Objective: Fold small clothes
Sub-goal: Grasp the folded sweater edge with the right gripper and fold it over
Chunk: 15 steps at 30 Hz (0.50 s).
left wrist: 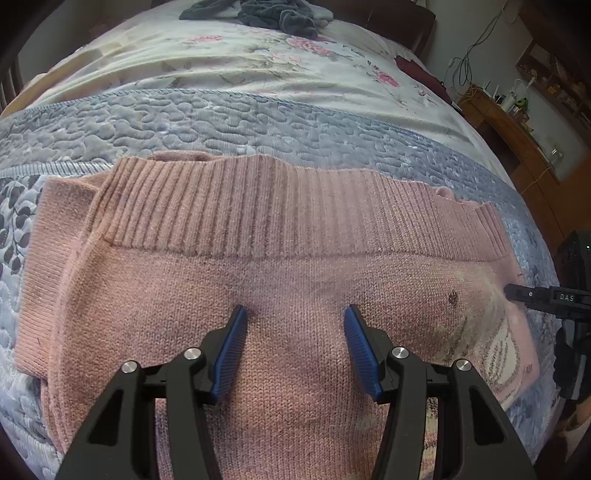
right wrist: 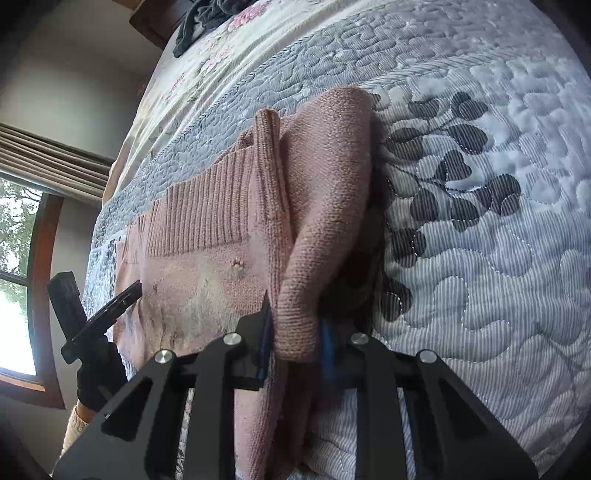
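So the pink knit sweater (left wrist: 280, 295) is lying spread out on the bed, on top of the grey-blue quilted cover (left wrist: 221, 122), with its ribbed hem band (left wrist: 258, 206) running across the side facing away from the left wrist camera. There's a fuzzy pale patch with some stitched lettering (left wrist: 498, 350) sitting toward the sweater's right edge.

The left claw (left wrist: 293, 314) is hovering right over the middle of the sweater with its blue-padded fingers (left wrist: 231, 350) spread wide and nothing between them. Can't really tell if the tips are pressing into the knit or just floating above it.

The right claw (right wrist: 295, 332) is pinching a folded-over flap of the sweater, looks like a sleeve (right wrist: 325, 206), with the fabric bunching up between the two fingers and lifting off the quilt. In the left wrist view the right claw is poking in at the sweater's right edge (left wrist: 524, 295), just touching that pale patch area.

From the right wrist view, the left claw (right wrist: 122, 299) is showing off to the side over the sweater, being held by a black-gloved hand (right wrist: 98, 373) with a cream knit cuff (right wrist: 75, 424) below it.

Farther up the bed there's a floral sheet (left wrist: 258, 62), and a pile of dark grey clothes (left wrist: 273, 14) is sitting near the far edge of the bed.
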{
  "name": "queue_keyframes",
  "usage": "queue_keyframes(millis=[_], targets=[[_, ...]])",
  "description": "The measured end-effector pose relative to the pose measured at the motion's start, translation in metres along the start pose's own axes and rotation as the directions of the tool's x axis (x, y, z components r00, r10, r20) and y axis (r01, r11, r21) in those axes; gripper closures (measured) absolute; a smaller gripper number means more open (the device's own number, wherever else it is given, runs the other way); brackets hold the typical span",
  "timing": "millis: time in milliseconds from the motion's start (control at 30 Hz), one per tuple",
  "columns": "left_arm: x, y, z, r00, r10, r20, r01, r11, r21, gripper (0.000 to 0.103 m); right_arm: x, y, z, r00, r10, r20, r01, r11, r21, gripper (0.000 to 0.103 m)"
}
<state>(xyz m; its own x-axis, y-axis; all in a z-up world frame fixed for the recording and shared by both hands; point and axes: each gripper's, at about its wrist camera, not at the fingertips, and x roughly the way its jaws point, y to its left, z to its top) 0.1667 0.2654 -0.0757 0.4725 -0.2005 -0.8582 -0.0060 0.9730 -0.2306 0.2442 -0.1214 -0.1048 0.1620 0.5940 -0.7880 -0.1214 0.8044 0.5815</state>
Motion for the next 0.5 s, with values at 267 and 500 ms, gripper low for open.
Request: queue_keyframes(millis=[267,500], targets=[[0.0022,0.0010,-0.0010,1.000,-0.004,0.005,0.004,1.000,0.009,0.047,0.0059,0.0002,-0.0026,1.000,0.001,0.005,-0.001,1.000,-0.002,0.081],[-0.0026,0.0018,-0.0006,1.000,-0.021,0.003,0.021,1.000,-0.003,0.046,0.0006,0.0026,0.0007,1.000,-0.031,-0.001,0.031,0.999,0.013,0.081]])
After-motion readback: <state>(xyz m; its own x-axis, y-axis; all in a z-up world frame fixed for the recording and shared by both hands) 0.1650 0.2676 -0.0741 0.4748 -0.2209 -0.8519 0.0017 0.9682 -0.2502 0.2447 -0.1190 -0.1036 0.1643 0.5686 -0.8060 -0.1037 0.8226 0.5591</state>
